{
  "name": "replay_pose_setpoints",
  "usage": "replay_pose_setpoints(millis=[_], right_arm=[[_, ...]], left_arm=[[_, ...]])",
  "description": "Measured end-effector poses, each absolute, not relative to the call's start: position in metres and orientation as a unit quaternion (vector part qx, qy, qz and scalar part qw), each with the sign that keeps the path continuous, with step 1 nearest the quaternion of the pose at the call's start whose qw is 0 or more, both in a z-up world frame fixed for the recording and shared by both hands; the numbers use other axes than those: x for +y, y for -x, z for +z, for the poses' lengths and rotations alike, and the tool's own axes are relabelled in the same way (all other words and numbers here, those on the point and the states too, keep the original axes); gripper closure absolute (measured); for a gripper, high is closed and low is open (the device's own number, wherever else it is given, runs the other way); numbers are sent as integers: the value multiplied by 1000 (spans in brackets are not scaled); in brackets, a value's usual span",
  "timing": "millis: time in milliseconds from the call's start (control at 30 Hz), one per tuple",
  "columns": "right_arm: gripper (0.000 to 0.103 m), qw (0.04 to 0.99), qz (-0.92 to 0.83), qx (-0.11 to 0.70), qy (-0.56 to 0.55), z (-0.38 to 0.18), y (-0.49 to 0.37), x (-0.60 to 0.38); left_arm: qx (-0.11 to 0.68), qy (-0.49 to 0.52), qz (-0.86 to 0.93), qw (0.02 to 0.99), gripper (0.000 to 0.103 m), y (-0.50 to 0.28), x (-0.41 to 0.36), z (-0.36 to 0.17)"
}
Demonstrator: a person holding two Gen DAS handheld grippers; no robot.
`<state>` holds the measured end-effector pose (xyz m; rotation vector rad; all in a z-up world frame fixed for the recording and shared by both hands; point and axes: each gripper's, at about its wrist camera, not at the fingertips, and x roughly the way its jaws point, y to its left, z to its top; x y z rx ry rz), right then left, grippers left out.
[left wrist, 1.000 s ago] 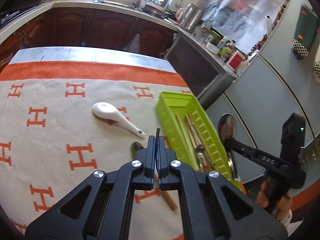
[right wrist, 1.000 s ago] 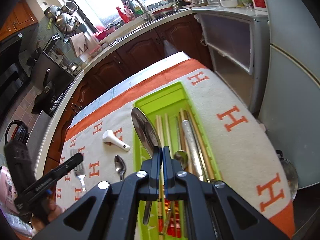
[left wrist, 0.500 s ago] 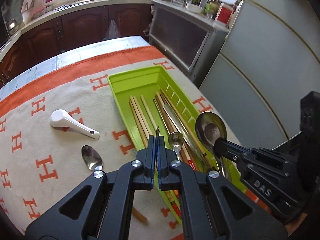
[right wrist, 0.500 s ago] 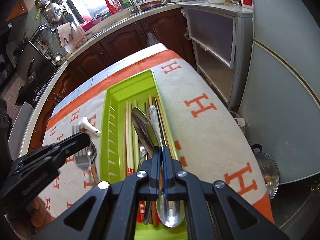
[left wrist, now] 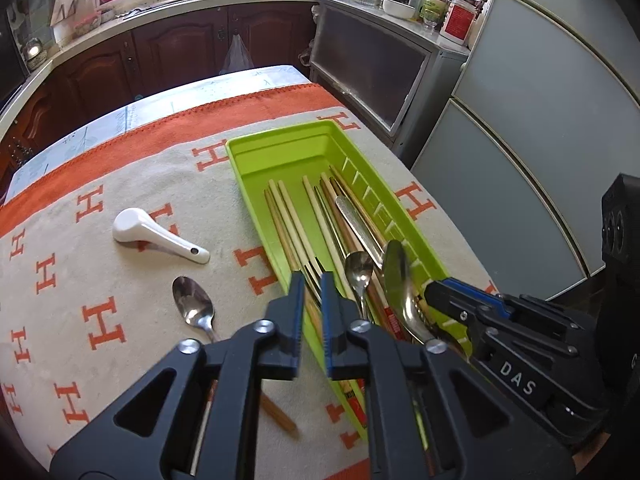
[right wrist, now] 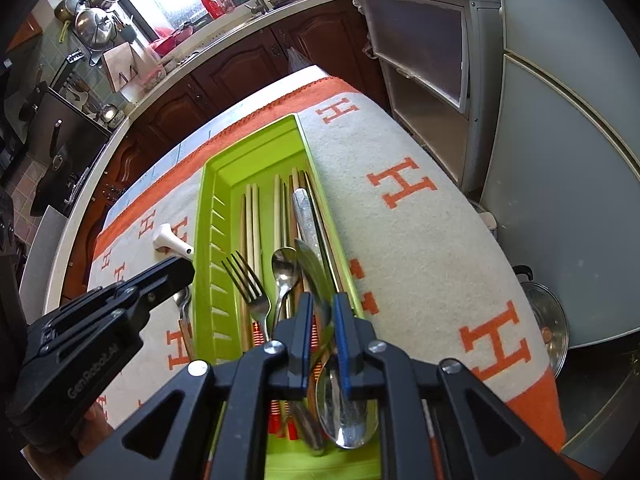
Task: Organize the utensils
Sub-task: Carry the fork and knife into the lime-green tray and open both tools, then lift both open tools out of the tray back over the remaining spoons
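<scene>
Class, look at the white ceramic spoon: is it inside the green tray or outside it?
Outside. The white ceramic spoon lies on the towel, left of the green tray and clear of its wall.

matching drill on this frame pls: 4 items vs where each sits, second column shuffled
Items:
1. white ceramic soup spoon
2. small steel spoon with wooden handle
3. steel fork
4. large steel spoon

Places:
A. between the right claw's open fingers, over the green plastic tray
B. on the towel, far from the camera
C. in the tray, left side
D. on the towel, near the left claw

Pairs: 1-B, 2-D, 3-C, 4-A
</scene>
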<state>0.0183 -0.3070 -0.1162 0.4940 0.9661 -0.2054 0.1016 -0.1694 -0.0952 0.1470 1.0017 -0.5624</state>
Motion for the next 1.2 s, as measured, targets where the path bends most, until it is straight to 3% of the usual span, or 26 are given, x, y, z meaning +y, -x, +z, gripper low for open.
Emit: replay_pose_setpoints(millis=[100, 1200], right_arm=[[91, 856, -96, 454, -228, -112, -18, -302], [91, 874, -63, 449, -176, -85, -13, -235]], left_arm=[[473, -60, -261, 840, 65, -96, -161, -92], [478, 2, -158, 864, 64, -53, -28, -77]])
